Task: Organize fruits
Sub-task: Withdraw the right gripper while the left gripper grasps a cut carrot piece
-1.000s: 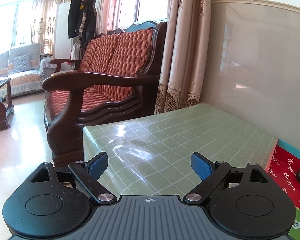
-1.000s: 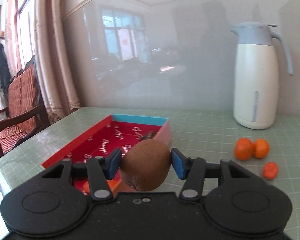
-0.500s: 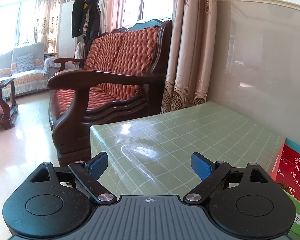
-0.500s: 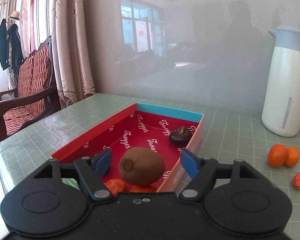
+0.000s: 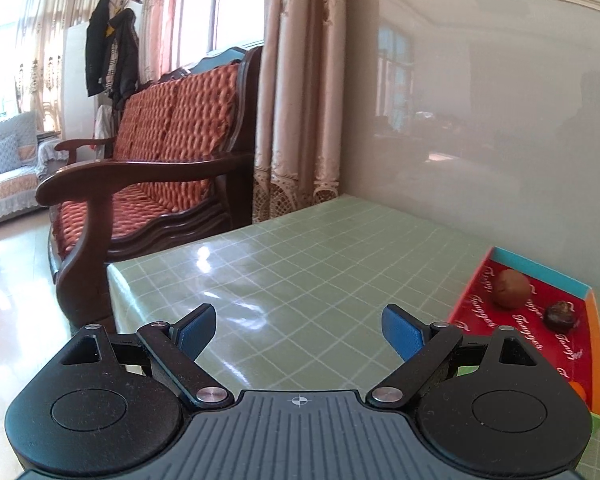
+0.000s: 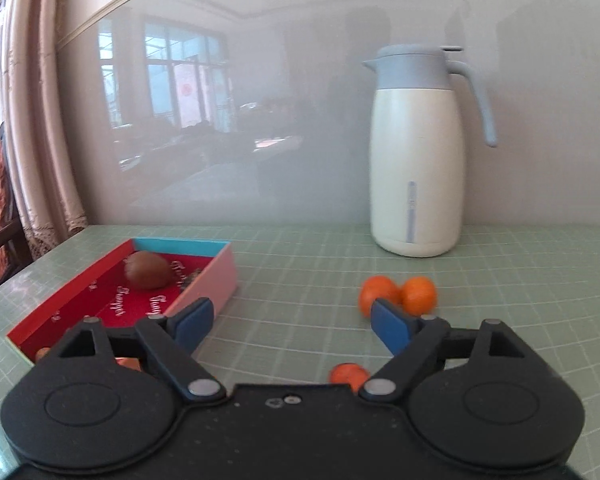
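A brown kiwi (image 6: 147,276) lies inside the shallow red box (image 6: 76,284), free of any grip. Beside it in the box rests a dark wrinkled fruit (image 5: 561,315), and small orange fruits (image 6: 44,354) sit at the box's near end. My right gripper (image 6: 290,318) hovers to the right of the box, its jaws still opening with nothing between them. Two mandarins (image 6: 398,294) lie on the table past its right finger, and a third (image 6: 349,375) lies close under it. My left gripper (image 5: 298,330) is open and empty over bare table, left of the red box (image 5: 476,280) and kiwi (image 5: 511,288).
A white and blue thermos jug (image 6: 416,152) stands against the glossy wall at the back right. The green checked table (image 5: 300,264) ends at a left edge beside a wooden sofa (image 5: 156,184) and curtains (image 5: 300,92).
My right gripper let go of the kiwi, which now lies in the red box, and swung right toward the mandarins. The left view swung right, bringing more of the box into sight.
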A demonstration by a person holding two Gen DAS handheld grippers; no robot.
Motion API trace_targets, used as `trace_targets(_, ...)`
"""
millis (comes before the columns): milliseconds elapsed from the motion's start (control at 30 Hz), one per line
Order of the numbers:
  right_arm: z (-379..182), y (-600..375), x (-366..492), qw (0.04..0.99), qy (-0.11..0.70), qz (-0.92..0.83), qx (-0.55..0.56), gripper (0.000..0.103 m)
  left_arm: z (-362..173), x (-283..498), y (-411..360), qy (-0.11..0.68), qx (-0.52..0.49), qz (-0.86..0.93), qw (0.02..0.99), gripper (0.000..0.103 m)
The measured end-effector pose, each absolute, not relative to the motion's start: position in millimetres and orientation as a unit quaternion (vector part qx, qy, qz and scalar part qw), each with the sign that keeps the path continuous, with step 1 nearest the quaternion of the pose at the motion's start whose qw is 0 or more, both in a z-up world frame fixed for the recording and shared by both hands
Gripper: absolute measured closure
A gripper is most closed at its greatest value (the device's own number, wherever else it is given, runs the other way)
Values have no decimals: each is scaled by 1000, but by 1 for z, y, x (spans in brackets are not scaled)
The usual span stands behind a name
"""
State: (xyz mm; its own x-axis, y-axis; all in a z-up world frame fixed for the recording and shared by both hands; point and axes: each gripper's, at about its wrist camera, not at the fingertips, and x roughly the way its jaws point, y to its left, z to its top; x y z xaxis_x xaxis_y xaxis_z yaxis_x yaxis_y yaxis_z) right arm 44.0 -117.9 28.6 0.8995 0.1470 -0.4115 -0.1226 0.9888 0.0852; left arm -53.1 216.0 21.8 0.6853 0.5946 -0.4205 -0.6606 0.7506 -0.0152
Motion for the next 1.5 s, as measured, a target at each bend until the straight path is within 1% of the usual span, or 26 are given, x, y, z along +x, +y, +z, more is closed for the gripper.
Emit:
trace_targets(67,30,-138,42,977,207,30,34,9,23,-48,200,195,-71,325,923,14)
trace_targets(233,36,-188,33,979,188,-59,50,1,26,-35,149,183,-33,256,949,14)
trace_targets(567,34,-256,14,964,182,-183,56,0,22,-10,48,187,35,88,978,14)
trace_targets(767,29,-288,1,951,184,-243,52,0,16,12,1,205,57,31,977,14)
trace_targets(967,23,-305,-3,948,190,-248,65,0,0,38,-38,230,79,3,970,14)
trace_targets(1233,25,-307,-3,952,187,-233,63,0,-14,60,-75,243,92,-38,965,15)
trace_targets(1300,25,-307,-4,954,186,-227,67,0,-18,68,-81,255,96,-43,961,28)
trace_targets(1333,25,-308,-4,954,186,-224,69,0,-20,73,-82,268,93,-47,958,41)
trace_targets(1367,26,-307,-4,955,185,-222,70,0,-23,79,-81,283,85,-50,954,51)
trace_targets(1400,26,-307,-4,955,184,-220,69,0,-25,82,-80,294,77,-48,951,53)
trace_targets(1500,27,-306,-5,957,181,-213,71,0,-30,90,-76,315,59,-46,946,54)
